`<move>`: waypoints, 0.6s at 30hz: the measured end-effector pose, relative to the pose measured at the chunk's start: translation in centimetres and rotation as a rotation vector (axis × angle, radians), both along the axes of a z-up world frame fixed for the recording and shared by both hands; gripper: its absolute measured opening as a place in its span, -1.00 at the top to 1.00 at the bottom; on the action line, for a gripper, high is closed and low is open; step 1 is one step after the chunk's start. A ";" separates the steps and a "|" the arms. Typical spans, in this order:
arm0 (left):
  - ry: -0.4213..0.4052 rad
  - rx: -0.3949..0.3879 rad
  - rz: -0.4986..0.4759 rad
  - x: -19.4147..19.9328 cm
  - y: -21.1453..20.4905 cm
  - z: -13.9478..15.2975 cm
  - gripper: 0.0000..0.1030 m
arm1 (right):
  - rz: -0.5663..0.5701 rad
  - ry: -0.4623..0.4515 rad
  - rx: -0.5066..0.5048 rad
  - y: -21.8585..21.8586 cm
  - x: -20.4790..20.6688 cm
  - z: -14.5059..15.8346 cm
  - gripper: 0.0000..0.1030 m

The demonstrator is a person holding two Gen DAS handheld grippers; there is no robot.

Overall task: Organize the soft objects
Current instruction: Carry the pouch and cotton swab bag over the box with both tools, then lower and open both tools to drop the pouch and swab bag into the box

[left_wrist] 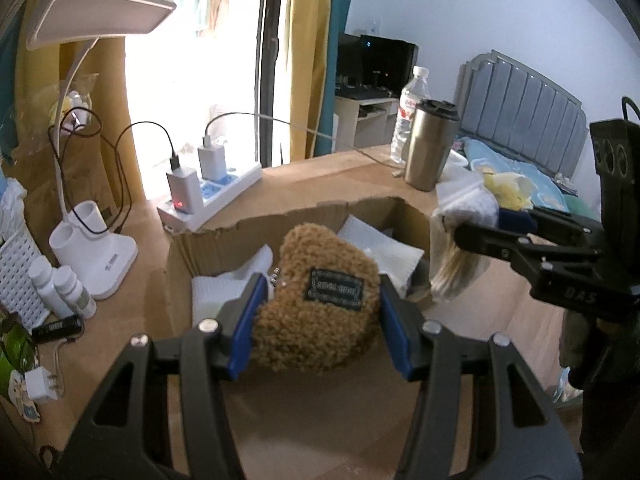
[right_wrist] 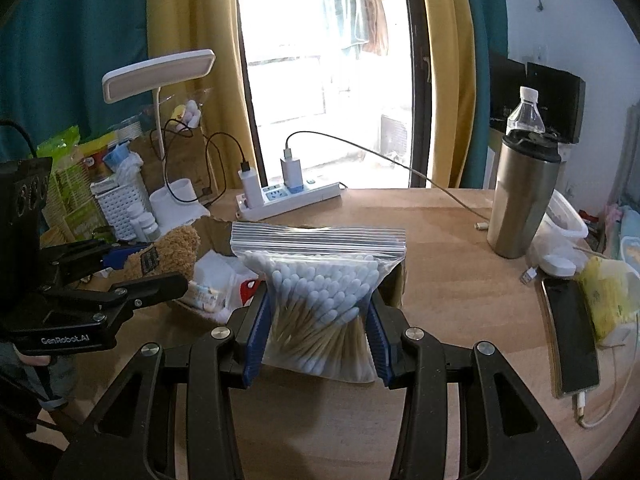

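My left gripper (left_wrist: pixel 320 320) is shut on a brown fuzzy pouch (left_wrist: pixel 316 304) with a black label, held over the open cardboard box (left_wrist: pixel 208 252). White packets (left_wrist: pixel 380 248) lie inside the box. My right gripper (right_wrist: pixel 316 336) is shut on a zip bag of cotton swabs (right_wrist: pixel 320 300), held at the box's right edge. In the left wrist view the swab bag (left_wrist: pixel 452 268) hangs at the right of the box from the right gripper's fingers (left_wrist: pixel 500 244). In the right wrist view the pouch (right_wrist: pixel 168 256) shows at the left in the left gripper's fingers (right_wrist: pixel 152 284).
A white power strip (left_wrist: pixel 216 196) with chargers, a desk lamp (left_wrist: pixel 96 256), a steel tumbler (right_wrist: pixel 520 200) and a water bottle (left_wrist: pixel 408 120) stand on the wooden table (right_wrist: pixel 460 300). A phone (right_wrist: pixel 572 340) and yellow tissue pack (right_wrist: pixel 608 296) lie at the right.
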State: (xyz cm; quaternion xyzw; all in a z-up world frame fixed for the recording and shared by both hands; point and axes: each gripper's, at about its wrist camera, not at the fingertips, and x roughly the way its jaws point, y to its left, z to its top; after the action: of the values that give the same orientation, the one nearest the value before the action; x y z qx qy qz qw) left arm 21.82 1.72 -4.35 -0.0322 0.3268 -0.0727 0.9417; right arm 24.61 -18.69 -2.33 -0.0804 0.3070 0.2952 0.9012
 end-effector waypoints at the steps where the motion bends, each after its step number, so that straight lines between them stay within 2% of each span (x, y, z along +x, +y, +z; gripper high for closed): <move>1: -0.001 0.000 0.001 0.1 0.1 0.0 -0.09 | 0.000 -0.001 0.000 0.0 0.1 0.0 0.10; 18: -0.006 -0.012 0.036 3.4 1.2 -0.8 -0.09 | -0.001 0.010 0.003 0.2 3.6 -0.7 0.10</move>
State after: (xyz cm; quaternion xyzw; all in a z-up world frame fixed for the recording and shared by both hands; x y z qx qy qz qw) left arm 25.21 2.95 -5.16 -0.0434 0.3227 -0.0578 0.9437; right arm 28.19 -18.49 -3.04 -0.0774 0.3112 0.2955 0.8999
